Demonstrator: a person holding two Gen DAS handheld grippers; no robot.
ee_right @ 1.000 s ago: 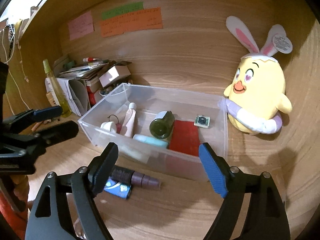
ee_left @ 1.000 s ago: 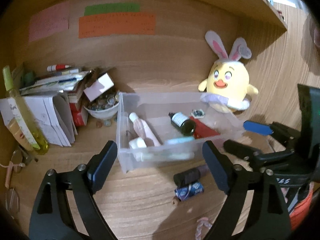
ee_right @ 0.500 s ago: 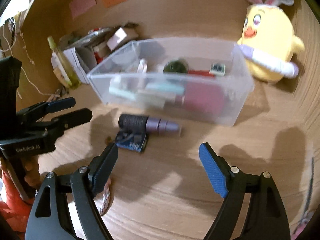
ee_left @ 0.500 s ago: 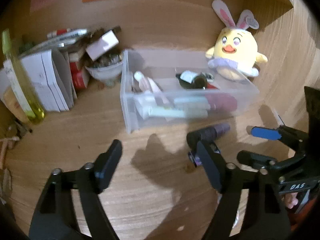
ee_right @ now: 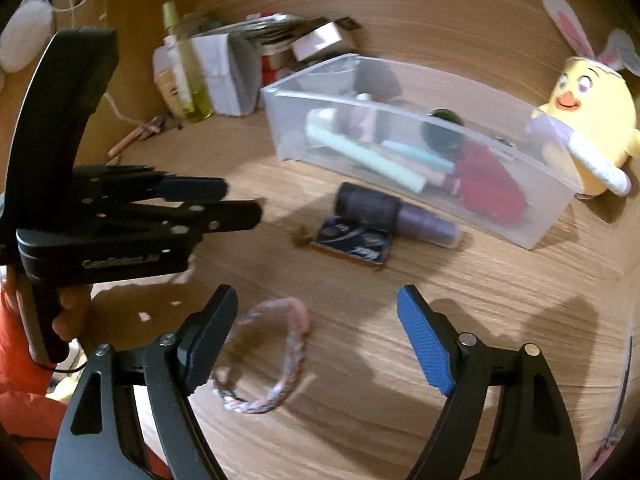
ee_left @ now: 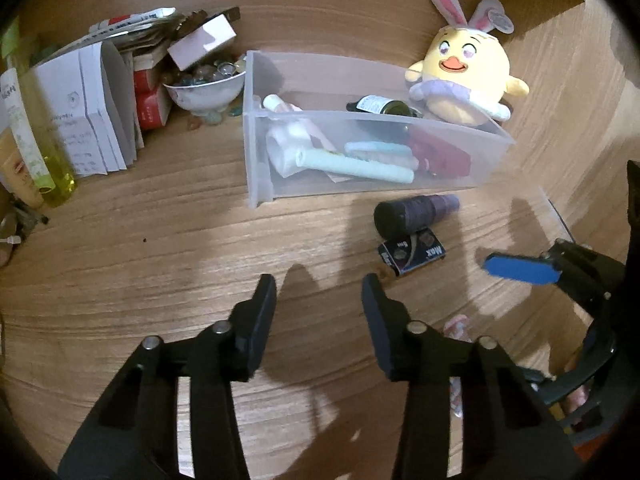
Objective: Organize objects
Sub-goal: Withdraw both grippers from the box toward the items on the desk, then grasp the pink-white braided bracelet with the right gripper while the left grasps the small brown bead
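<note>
Three loose items on wooden desk. Braided pink-and-white cord loop lies directly below right tool, fingers apart, empty. Left tool narrower, empty, farther. Clear plastic bin ahead.

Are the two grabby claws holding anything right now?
No. The left gripper and the right gripper are both open and empty. The braided loop just lies on the desk by the right one.

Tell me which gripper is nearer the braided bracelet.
Right. The right gripper hangs just over the braided bracelet, fingers straddling it; the left gripper sits farther off, to its left.
</note>
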